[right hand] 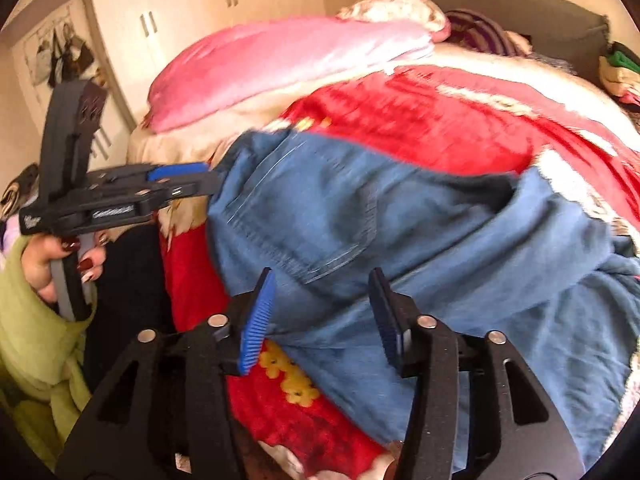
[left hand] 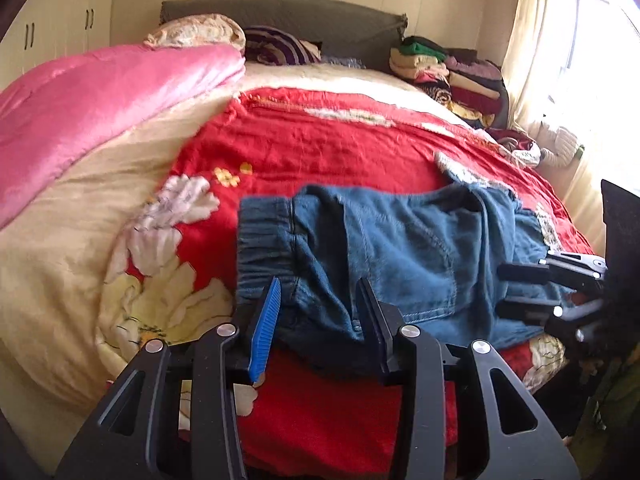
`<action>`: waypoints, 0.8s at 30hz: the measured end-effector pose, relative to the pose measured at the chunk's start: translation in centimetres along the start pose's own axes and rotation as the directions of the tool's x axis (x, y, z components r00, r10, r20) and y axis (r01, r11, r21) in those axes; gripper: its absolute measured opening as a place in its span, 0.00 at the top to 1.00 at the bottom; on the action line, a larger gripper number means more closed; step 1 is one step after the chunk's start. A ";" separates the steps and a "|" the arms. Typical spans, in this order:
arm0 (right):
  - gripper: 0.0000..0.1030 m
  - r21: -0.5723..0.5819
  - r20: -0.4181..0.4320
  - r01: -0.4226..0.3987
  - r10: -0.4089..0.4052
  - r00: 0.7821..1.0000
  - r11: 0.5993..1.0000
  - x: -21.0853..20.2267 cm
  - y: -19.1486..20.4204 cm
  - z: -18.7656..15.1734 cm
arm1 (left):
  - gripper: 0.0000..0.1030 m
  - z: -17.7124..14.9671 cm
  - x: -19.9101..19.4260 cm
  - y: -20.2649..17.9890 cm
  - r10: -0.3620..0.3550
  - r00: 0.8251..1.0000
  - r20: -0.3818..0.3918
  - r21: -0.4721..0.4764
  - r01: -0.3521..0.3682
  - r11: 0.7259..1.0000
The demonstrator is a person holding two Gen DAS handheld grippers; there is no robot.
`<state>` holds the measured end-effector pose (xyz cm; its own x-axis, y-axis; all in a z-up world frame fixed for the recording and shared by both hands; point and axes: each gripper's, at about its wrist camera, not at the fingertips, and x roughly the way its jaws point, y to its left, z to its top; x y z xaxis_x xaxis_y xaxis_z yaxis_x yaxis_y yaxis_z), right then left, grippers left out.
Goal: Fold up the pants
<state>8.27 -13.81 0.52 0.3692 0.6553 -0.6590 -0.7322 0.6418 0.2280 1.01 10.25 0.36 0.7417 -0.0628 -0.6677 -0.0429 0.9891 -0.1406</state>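
Blue denim pants (left hand: pixel 400 256) lie across the red floral blanket (left hand: pixel 320 140), elastic waistband to the left, legs bunched to the right. My left gripper (left hand: pixel 318 300) is open, its fingers straddling the near waistband edge of the pants. It also shows in the right wrist view (right hand: pixel 200 178) at the pants' left end. My right gripper (right hand: pixel 322 300) is open over the near edge of the pants (right hand: pixel 400 232). It also shows in the left wrist view (left hand: pixel 504 286) at the right side of the pants. Neither gripper holds cloth.
A pink quilt (left hand: pixel 100 100) lies folded on the bed's left side. Pillows (left hand: pixel 200 32) sit at the grey headboard. A stack of folded clothes (left hand: pixel 452 76) is at the far right by the curtain. White wardrobes (right hand: pixel 200 8) stand beyond the bed.
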 end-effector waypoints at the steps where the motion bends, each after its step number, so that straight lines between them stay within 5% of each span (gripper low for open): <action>1: 0.54 0.013 0.016 0.022 -0.022 1.000 1.000 -0.7 -0.6 0.1 | 0.53 0.2 -0.4 -0.1 -0.003 1.000 0.008 0.002 0.003 1.000; 7: 0.41 0.081 0.074 0.104 -0.110 0.991 0.991 -3.7 -3.8 0.4 | 0.44 1.2 -1.7 -2.2 -0.057 0.998 0.041 0.035 0.055 0.998; 11: 0.36 0.141 0.101 0.167 -0.182 0.978 0.976 -5.5 -6.8 0.6 | 0.44 1.8 -0.5 -5.2 -0.152 0.988 0.004 0.075 0.151 0.986; 16: 0.32 0.168 0.102 0.230 -0.249 0.963 0.959 -6.5 -9.9 1.5 | 0.46 1.8 3.0 -8.9 -0.304 0.947 -0.104 0.092 0.314 0.945; 19: 0.31 0.163 0.077 0.264 -0.279 0.957 0.951 -6.1 -11.5 2.7 | 0.59 1.6 5.0 -11.0 -0.332 0.930 -0.158 0.110 0.351 0.930; 24: 0.30 0.172 0.012 0.297 -0.303 0.953 0.939 -3.8 -14.3 5.0 | 0.63 1.0 8.1 -13.3 -0.357 0.907 -0.226 0.109 0.387 0.915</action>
<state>20.17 -23.45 3.29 0.5810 0.4344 -0.6883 -0.4798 0.8659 0.1415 8.21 -3.30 -2.44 0.5365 -0.4397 -0.7203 0.3214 0.8957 -0.3074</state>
